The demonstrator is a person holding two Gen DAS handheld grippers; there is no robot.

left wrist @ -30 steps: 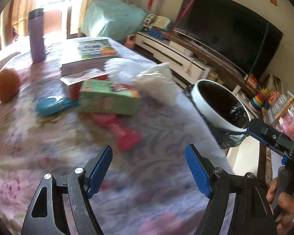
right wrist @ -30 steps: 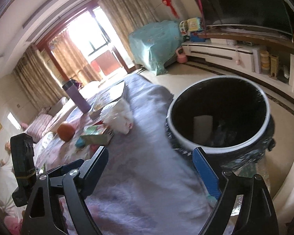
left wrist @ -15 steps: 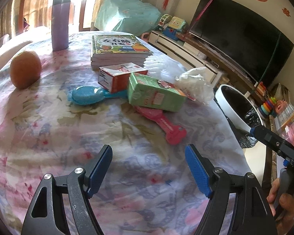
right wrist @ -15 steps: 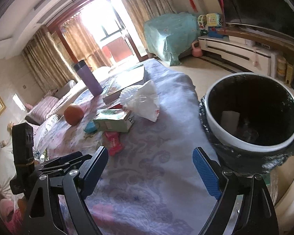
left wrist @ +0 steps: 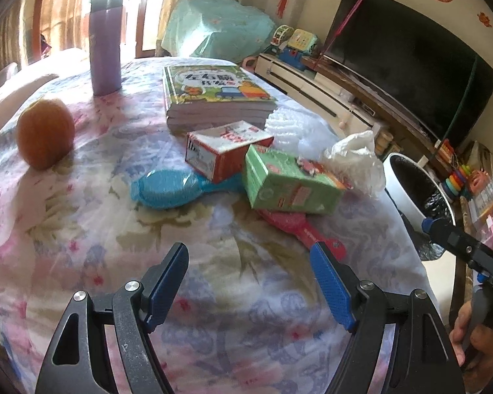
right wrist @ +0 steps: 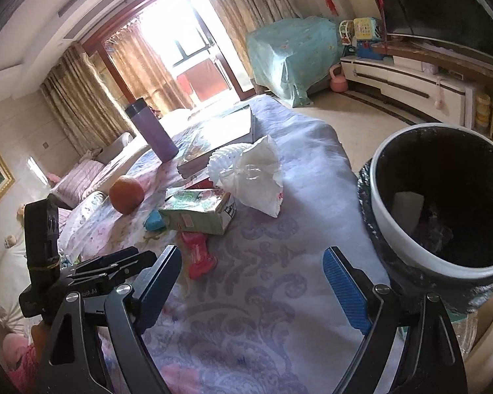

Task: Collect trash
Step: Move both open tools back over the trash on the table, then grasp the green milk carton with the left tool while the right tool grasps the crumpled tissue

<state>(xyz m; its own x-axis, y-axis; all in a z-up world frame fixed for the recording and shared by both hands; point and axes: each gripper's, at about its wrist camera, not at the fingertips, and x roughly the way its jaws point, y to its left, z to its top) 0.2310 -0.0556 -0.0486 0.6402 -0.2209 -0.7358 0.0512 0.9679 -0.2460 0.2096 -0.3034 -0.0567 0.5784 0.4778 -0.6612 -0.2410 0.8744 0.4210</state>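
The flowery table [left wrist: 82,229] looked closer than before. Your left gripper [left wrist: 249,287] and right gripper [right wrist: 251,282] stayed wide apart, empty. The crumpled white bag [left wrist: 355,161] lay near the table's edge by the bin [right wrist: 443,197].

An orange [left wrist: 45,132] sits on the flowery table [left wrist: 82,229], well apart from a tall purple bottle [left wrist: 105,44]. A pile of books [left wrist: 213,98] lies near the bottle. A blue brush [left wrist: 167,188] and a pink brush [left wrist: 299,226] lie on the cloth. A big black TV [left wrist: 407,62] stands by the wall.
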